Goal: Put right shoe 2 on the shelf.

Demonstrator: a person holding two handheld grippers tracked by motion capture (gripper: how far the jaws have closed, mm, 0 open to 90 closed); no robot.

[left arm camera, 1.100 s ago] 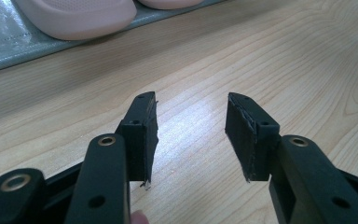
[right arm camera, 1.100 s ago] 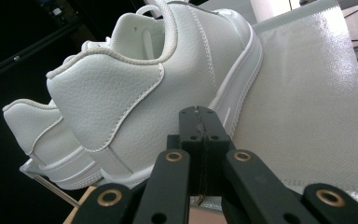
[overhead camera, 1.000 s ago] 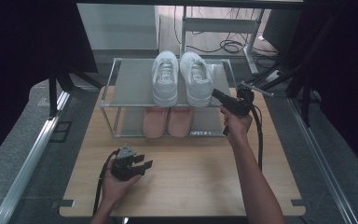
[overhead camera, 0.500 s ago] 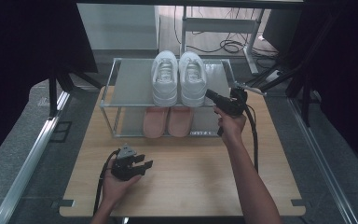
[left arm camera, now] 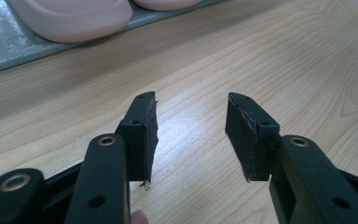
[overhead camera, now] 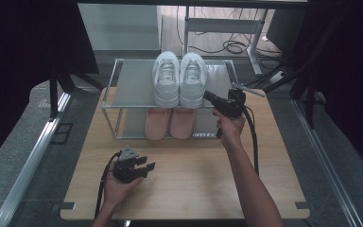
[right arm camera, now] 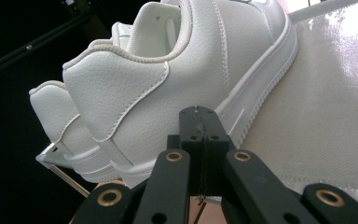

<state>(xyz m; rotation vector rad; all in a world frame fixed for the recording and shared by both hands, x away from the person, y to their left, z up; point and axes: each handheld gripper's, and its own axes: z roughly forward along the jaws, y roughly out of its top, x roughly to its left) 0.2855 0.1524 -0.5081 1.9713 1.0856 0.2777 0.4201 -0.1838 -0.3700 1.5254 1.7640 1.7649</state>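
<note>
The right gripper (overhead camera: pixel 207 95), jaws pressed together and empty, noses at the heel of the right white sneaker (overhead camera: pixel 192 80), probably to nudge it; the pair sits on the rack's top shelf (overhead camera: pixel 132 85) at twelve o'clock. The left gripper (overhead camera: pixel 147 168), jaws apart, idles on the desk (overhead camera: pixel 194 179) at seven o'clock.

The high view is evenly lit from above, soft overall, with dark, nearly black surroundings to both sides of the pale wooden counter (overhead camera: pixel 194 189). Faint shadows lie under the left tongs (overhead camera: pixel 146 168). In the left gripper view the wood beyond the tongs (left arm camera: pixel 192 123) carries a mild sheen, and the pink shoes (left arm camera: pixel 70 18) farther off are blurred. In the right gripper view the shelf (right arm camera: pixel 326 107) to the right of the shut tongs (right arm camera: pixel 197 116) glares white, while the white sneaker (right arm camera: pixel 177 79) is sharp.
</note>
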